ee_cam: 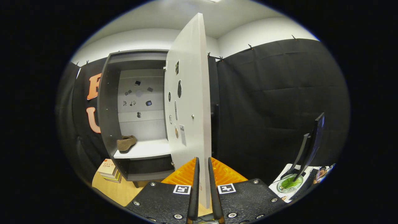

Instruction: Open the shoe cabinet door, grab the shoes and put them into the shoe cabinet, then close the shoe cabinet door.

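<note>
The grey shoe cabinet (108, 102) stands open ahead and to the left. Its white door (189, 93) is swung out toward me, edge on. My gripper (202, 169) has both fingers closed on the door's free edge near its lower end, one finger on each face. A brown shoe (126, 142) lies on the white shelf (146, 150) inside the cabinet, near the left wall. Small dark stickers dot the cabinet's back panel and the door's inner face.
A stack of books (108, 170) lies on the wooden floor (121, 189) by the cabinet's left foot. To the right, a dark monitor (311, 143) stands on a white table (287, 189) with a keyboard (306, 183).
</note>
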Demonstrator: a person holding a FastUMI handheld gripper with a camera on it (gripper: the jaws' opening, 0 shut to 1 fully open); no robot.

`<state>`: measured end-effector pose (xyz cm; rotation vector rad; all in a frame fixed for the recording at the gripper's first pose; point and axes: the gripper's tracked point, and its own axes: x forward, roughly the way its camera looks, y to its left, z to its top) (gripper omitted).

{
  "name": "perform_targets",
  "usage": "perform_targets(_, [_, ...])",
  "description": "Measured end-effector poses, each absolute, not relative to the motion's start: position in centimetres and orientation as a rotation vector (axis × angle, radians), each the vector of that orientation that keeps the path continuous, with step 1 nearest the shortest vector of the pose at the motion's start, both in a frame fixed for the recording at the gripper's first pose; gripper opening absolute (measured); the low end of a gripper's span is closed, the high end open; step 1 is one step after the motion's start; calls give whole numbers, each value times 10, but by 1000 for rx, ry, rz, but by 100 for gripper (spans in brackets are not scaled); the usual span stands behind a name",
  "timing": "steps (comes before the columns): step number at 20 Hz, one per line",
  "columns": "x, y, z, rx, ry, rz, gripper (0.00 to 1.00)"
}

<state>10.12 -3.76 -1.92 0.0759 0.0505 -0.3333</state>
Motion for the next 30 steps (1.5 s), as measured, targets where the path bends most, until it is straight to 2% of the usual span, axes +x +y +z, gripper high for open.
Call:
perform_targets(8, [101,34,-74,72,159,-211,17])
perform_targets(19, [144,152,-229,90,448,31,17])
perform_targets(25, [172,179,-332,122,633,103,18])
perform_targets(30, [192,192,-391,108,743,148,18])
